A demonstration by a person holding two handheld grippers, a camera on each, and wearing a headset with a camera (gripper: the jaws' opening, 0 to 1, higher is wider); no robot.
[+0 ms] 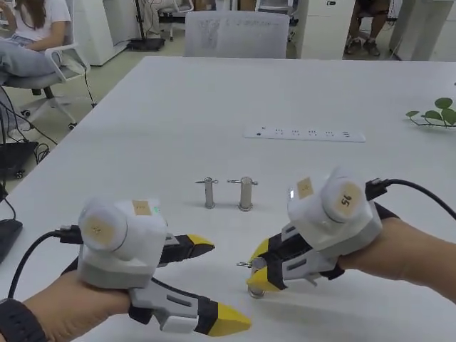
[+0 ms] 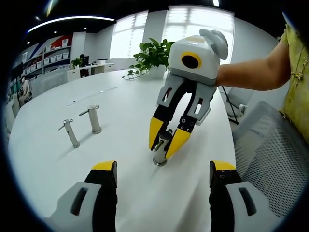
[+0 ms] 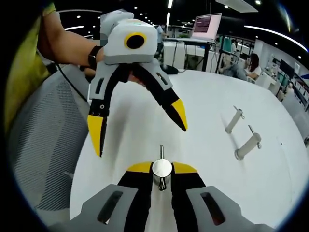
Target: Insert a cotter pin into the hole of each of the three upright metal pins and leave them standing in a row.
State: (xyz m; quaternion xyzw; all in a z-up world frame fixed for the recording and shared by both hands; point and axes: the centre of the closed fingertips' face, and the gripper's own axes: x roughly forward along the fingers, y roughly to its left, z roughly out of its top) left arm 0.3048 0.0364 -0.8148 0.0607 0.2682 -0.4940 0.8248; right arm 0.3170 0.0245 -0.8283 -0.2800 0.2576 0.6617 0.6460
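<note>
Right claw [image 1: 258,271] grasps third metal pin [image 2: 160,157], base on desk [image 1: 285,92]; left claw [image 1: 221,285] released, empty. Beyond, two cottered pins [image 1: 209,192] stand side by side. Cotter pin [image 1: 243,265] seems through third; next we line it up, let go.

white table [image 1: 178,107] | power strip [image 1: 305,134] — flat | plant [image 1: 434,114] — right edge | chair [image 1: 235,33] behind

Long white table [image 1: 214,100] in an open office, white power strip [image 1: 305,134] lying on it, green plant [image 1: 436,114] at its right edge, grey chair [image 1: 236,34] at the far end, white cabinets [image 1: 324,25] behind, bright windows [image 2: 129,41], ceiling light strips [image 2: 72,19], lit monitor [image 3: 207,25].
</note>
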